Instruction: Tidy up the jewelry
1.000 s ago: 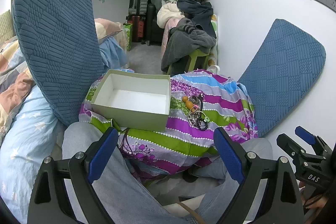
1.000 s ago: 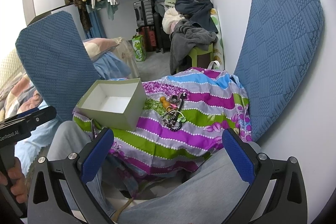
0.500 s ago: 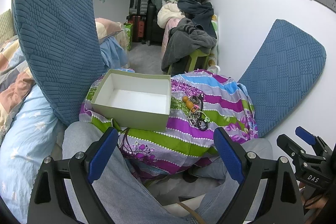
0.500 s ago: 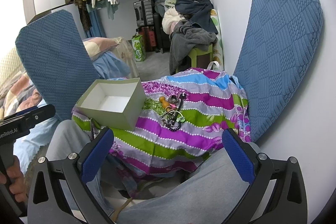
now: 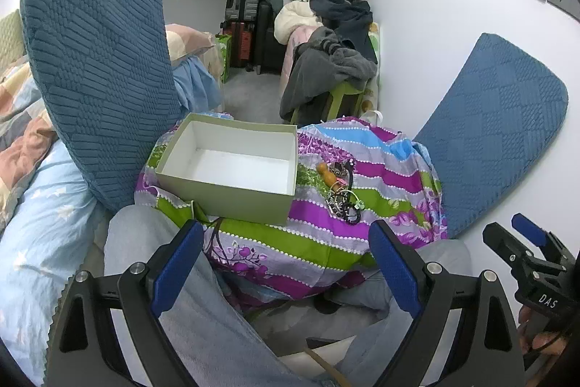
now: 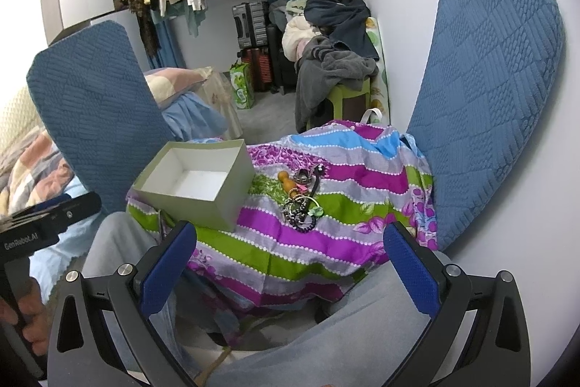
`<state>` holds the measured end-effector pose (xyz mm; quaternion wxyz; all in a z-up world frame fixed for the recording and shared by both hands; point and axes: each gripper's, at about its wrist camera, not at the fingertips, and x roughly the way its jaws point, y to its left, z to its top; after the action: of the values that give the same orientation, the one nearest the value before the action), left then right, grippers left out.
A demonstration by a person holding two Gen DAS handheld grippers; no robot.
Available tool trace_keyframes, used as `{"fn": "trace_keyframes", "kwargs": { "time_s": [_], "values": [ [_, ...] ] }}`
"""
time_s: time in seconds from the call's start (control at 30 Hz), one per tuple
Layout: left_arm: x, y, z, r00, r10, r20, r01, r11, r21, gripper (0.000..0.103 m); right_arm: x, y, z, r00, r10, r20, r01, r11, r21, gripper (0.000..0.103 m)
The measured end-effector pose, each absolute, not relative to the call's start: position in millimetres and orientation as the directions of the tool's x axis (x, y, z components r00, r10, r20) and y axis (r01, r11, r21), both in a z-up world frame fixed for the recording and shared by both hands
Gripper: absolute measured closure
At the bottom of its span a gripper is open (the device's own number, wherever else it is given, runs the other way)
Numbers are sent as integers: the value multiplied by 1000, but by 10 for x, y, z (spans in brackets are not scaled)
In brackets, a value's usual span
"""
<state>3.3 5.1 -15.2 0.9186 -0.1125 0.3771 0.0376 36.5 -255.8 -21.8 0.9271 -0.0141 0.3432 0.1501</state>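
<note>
Nothing has visibly moved since a second ago: both grippers hang where they were, low over the person's grey-trousered knees, short of the striped cloth [image 5: 362,169]. The left gripper [image 5: 286,263] and right gripper [image 6: 290,263] each have their blue pads spread wide, grasping nothing. The open box [image 5: 232,184] sits on the cloth's left part, empty, and the jewelry pile [image 5: 340,194] lies just to the box's right, apart from it.
</note>
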Motion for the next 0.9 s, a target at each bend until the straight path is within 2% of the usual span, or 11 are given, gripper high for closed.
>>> {"fn": "trace_keyframes", "kwargs": {
  "time_s": [0.43, 0.63, 0.9],
  "values": [
    [457, 1, -398, 666, -61, -743, -126, 973, -193, 10, 634, -2599, -250, 740, 287, -608, -294, 951, 92, 0],
    [677, -62, -505, 657, -66, -751, -110, 977, -183, 10, 803, -2614, -327, 739, 268, -618, -291, 955, 67, 0],
    [1015, -152, -744, 623, -106, -775, -80, 977, -198, 11, 1050, -2715, -540, 712, 282, -643, -285, 953, 102, 0]
  ]
}}
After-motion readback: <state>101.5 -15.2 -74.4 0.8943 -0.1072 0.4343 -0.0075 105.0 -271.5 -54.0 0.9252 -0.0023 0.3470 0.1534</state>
